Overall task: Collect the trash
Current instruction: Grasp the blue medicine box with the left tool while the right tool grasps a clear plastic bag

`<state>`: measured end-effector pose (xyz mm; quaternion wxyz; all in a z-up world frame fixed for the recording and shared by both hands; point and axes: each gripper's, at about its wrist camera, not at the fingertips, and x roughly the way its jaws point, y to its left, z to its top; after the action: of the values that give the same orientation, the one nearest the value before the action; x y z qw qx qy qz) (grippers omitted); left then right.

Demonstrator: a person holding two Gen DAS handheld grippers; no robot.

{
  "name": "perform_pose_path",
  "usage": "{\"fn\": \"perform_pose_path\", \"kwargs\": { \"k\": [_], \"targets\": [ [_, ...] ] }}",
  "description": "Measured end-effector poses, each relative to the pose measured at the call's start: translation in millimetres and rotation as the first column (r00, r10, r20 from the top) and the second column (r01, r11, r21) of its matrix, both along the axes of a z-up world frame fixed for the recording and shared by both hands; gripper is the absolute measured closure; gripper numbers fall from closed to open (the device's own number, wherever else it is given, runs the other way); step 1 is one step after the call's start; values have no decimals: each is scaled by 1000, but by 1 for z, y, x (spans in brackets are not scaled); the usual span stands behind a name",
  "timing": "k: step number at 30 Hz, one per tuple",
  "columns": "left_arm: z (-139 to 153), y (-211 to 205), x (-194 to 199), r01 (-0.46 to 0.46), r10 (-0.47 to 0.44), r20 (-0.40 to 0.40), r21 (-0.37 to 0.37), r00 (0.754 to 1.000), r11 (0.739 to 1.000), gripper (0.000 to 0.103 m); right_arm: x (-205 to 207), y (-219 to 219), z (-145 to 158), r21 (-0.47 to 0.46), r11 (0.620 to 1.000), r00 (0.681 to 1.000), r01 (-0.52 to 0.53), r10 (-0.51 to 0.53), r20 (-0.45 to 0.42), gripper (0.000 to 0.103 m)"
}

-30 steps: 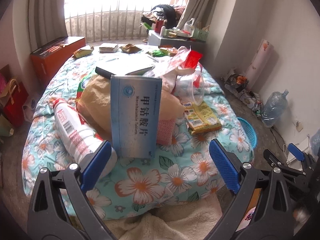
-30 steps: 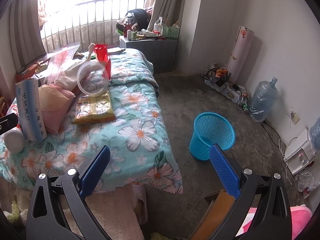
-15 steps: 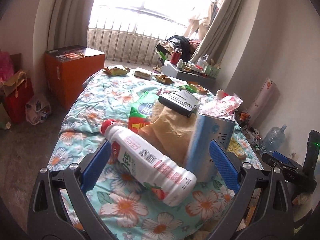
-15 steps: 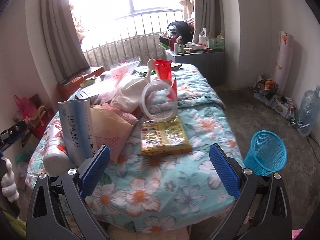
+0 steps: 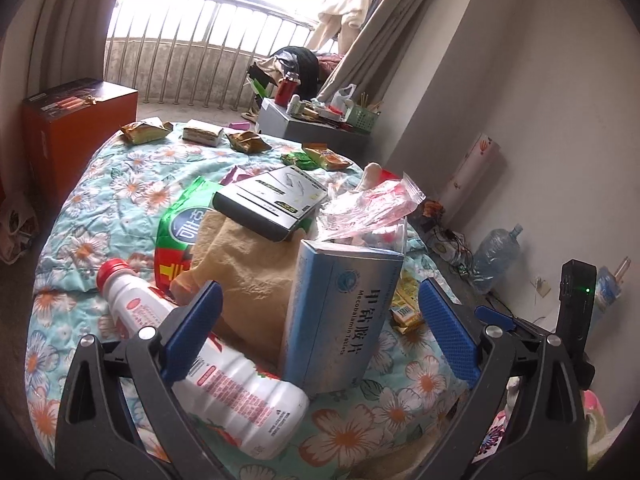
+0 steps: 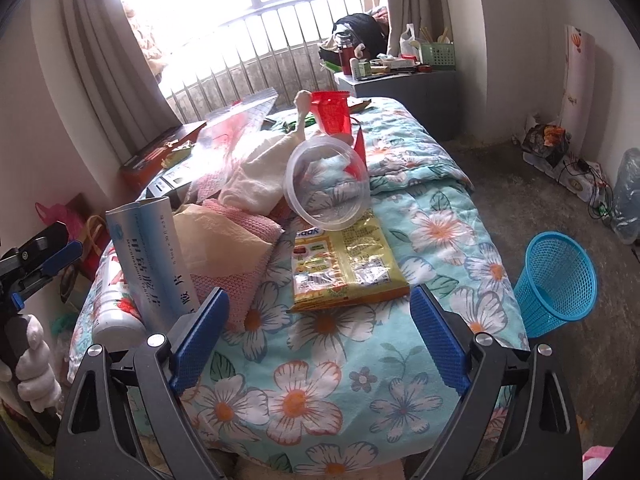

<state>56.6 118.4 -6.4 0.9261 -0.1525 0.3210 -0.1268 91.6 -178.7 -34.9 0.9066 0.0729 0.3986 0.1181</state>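
Note:
On the flowered bed cover (image 5: 120, 216) lies a white bottle (image 5: 224, 384) with a red cap, and a blue-white medicine box (image 5: 340, 312) stands beside it. My left gripper (image 5: 320, 332) is open. The box and the bottle's base sit between its fingers, untouched. My right gripper (image 6: 318, 338) is open with its jaws closing, and only bed cover (image 6: 304, 396) lies between them. A yellow snack packet (image 6: 344, 268) lies just beyond its fingertips, under a clear round plastic container (image 6: 328, 184). A blue mesh basket (image 6: 556, 284) stands on the floor to the right.
A tan paper bag (image 5: 244, 264), a green snack bag (image 5: 180, 232), a black flat box (image 5: 268, 200) and a clear plastic bag (image 5: 368, 208) pile up mid-bed. Several wrappers lie at the far end. A red cup (image 6: 332, 114) stands behind. A gloved hand (image 6: 32, 360) holds the left gripper.
The left gripper has swung round and come closer, so the bottle and box now sit between its fingers. The right gripper turned from the floor to the bed, facing the yellow packet.

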Motion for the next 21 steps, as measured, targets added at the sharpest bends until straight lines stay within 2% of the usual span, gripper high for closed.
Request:
{"fn": "perform_pose_path", "kwargs": {
  "k": [5, 10, 12, 15, 18, 21],
  "targets": [
    [-3, -28, 15, -11, 14, -34, 106, 999, 994, 9, 11, -11, -10, 14, 999, 998, 37, -36, -41, 14],
    [-6, -38, 24, -7, 15, -71, 121, 997, 993, 9, 27, -26, -10, 68, 996, 998, 55, -52, -36, 14],
    [-7, -43, 26, -12, 23, -73, 150, 997, 989, 9, 35, -32, -8, 100, 993, 998, 58, -55, -27, 14],
    [-10, -53, 31, -28, 45, -79, 206, 996, 978, 9, 48, -36, -6, 143, 988, 998, 58, -56, -17, 20],
    [-14, -60, 34, -46, 68, -80, 251, 994, 967, 9, 62, -36, 0, 233, 972, 1000, 14, -12, -10, 25],
    [-20, -66, 41, -53, 83, -98, 284, 992, 957, 9, 77, -30, 12, 353, 933, 997, -72, 74, 10, 29]
  ]
}}
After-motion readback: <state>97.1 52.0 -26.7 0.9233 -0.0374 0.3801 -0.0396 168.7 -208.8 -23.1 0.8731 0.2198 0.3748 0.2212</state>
